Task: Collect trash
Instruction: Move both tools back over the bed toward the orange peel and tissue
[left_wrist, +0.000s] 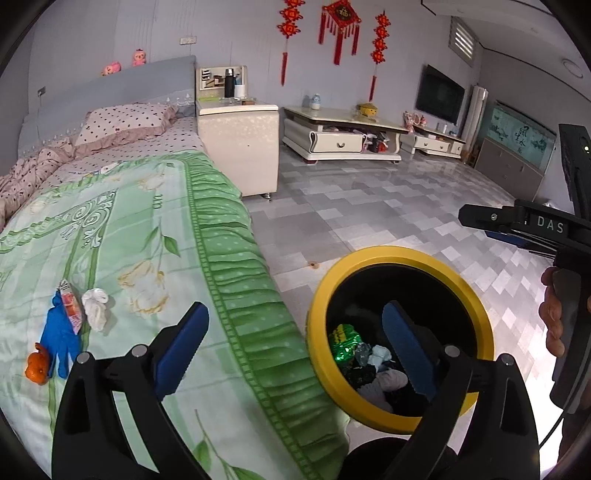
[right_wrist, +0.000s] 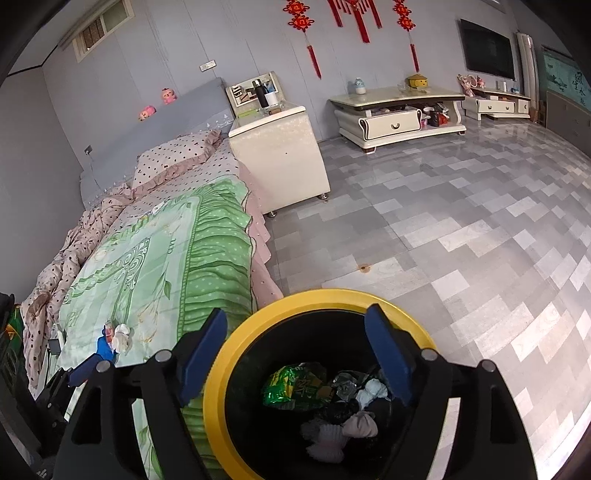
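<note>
A black trash bin with a yellow rim stands on the floor beside the bed. Inside it lie a green wrapper, crumpled paper and grey cloth bits. My right gripper hangs open over the bin's mouth, with nothing between its fingers. My left gripper is wide open and empty, straddling the bed's edge and the bin. On the green bedspread to its left lie a blue glove, an orange peel, a white tissue wad and a red-white wrapper.
A cream nightstand stands at the head of the bed, and a low TV cabinet is against the far wall. Grey tiled floor spreads to the right. A hand holds the right gripper's handle at the right edge.
</note>
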